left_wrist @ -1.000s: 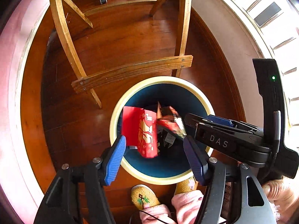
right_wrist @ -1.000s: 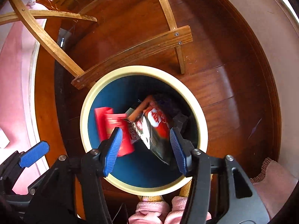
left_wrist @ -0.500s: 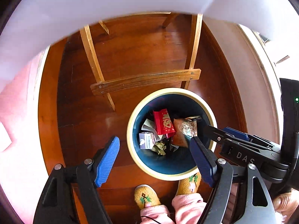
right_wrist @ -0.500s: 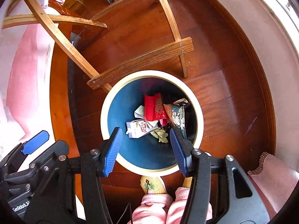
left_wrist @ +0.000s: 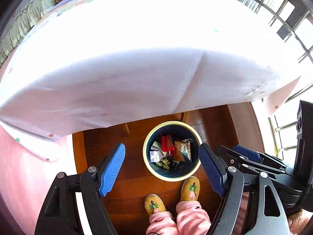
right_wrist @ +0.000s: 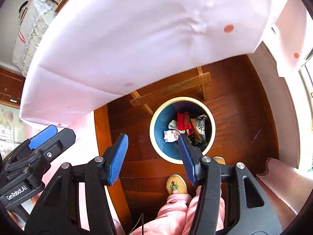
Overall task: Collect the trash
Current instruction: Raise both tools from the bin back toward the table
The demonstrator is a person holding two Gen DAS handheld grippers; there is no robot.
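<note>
Where left view hides it, wooden crossbar (right_wrist: 172,90) behind bin (right_wrist: 154,115); both tongs apart, empty.

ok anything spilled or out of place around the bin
Nothing stands out. The trash bin stands upright on the wooden floor, and the red packet, foil wrapper and crumpled papers all lie inside it. No litter shows on the visible floor. Both the left gripper and right gripper are open and hold nothing.
</note>
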